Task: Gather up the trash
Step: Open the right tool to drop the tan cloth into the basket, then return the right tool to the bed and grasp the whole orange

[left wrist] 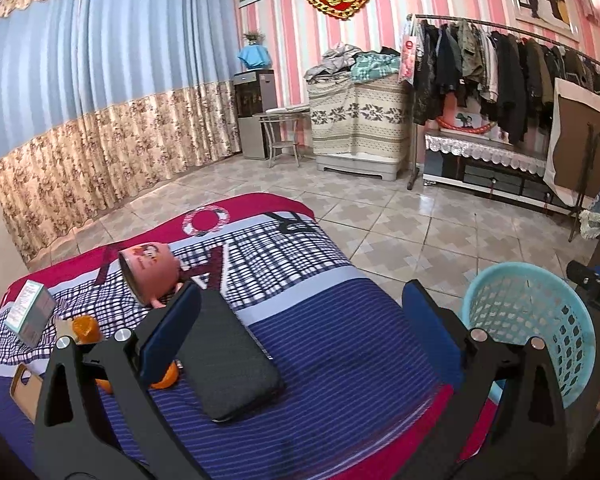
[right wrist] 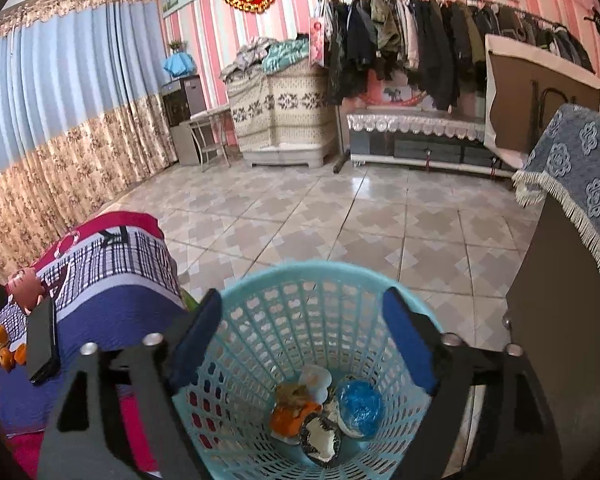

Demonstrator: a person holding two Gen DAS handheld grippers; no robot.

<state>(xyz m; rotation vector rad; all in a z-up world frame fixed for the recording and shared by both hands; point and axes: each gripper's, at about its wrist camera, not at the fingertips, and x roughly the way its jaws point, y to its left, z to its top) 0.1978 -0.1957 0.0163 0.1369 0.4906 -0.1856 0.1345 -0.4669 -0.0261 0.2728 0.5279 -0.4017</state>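
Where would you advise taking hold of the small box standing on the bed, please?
Grip the small box across its thin faces with the left tongs, coming from above. It stands tilted on edge beside the orange peel, so its upper edge is free.

The letters "DAS" show on a black device (left wrist: 598, 292); the bedspread (left wrist: 296, 222) bears a large "R".

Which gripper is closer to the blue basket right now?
Right. The right gripper hangs open directly over the basket, with the trash inside visible between its fingers. The left gripper is open over the bed, with the basket off to its right side.
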